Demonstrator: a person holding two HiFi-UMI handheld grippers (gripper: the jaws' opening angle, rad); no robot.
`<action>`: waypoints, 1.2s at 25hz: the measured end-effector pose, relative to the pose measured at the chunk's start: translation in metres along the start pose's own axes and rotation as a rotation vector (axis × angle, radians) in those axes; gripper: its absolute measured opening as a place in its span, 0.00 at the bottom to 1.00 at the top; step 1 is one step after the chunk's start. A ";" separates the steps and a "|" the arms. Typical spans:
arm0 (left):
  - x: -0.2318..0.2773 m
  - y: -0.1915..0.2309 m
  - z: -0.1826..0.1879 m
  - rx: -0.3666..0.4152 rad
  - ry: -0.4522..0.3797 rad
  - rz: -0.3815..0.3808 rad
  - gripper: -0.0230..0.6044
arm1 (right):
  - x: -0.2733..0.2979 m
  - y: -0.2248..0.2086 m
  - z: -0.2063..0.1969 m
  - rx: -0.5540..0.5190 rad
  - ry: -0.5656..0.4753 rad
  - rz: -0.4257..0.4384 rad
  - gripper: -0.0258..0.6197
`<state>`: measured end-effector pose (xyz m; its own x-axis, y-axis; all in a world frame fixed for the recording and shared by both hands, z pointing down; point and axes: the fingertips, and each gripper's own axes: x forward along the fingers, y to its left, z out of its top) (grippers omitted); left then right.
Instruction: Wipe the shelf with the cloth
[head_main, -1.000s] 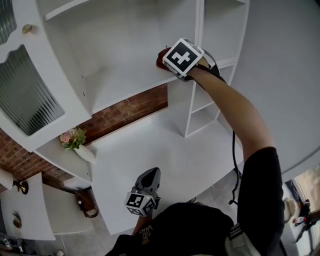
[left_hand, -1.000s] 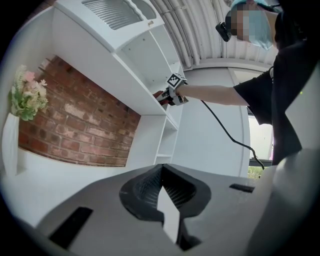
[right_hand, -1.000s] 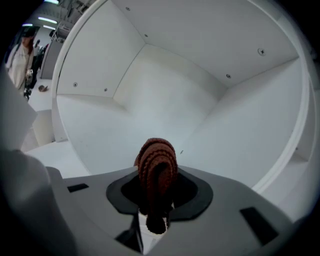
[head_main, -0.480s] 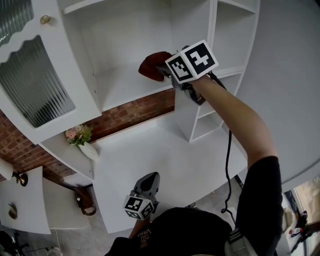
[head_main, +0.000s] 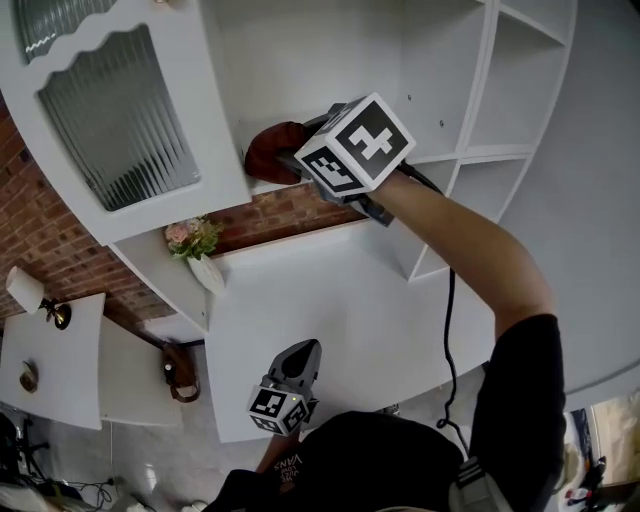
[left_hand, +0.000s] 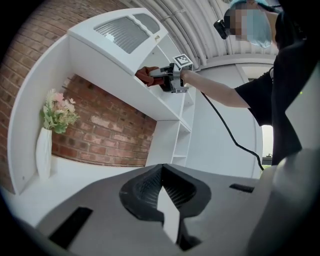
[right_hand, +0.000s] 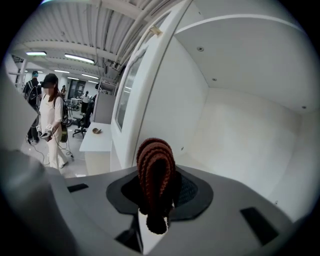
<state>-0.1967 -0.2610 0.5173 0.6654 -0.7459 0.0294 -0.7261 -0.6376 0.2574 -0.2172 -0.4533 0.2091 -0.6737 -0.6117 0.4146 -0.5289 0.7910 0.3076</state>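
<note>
“Head view: where has the cloth (head_main: 268, 152) gone?”
“Leftward along the shelf (head_main: 258, 184), from upper centre toward the left end, still clamped in the right tool (head_main: 296, 160).”
“And the left tool (head_main: 297, 362)?”
“Closed on nothing, unmoved, low in frame over the worktop (head_main: 330, 310).”

White vase (head_main: 208, 275) w/ pink flowers (head_main: 188, 238) stands by brick wall (head_main: 60, 250), ribbed-glass cabinet door (head_main: 120, 110) higher up.
</note>
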 end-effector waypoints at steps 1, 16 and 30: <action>-0.002 0.001 0.000 0.000 -0.001 0.004 0.05 | 0.004 0.004 0.001 -0.013 0.005 0.004 0.20; 0.027 -0.017 -0.010 -0.012 0.037 -0.079 0.05 | -0.035 -0.060 -0.064 -0.018 0.112 -0.166 0.20; 0.097 -0.059 -0.017 -0.006 0.080 -0.232 0.05 | -0.150 -0.171 -0.162 0.053 0.250 -0.452 0.20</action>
<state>-0.0861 -0.2927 0.5210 0.8263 -0.5613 0.0456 -0.5510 -0.7890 0.2717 0.0581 -0.4952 0.2332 -0.2316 -0.8653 0.4445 -0.7681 0.4431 0.4622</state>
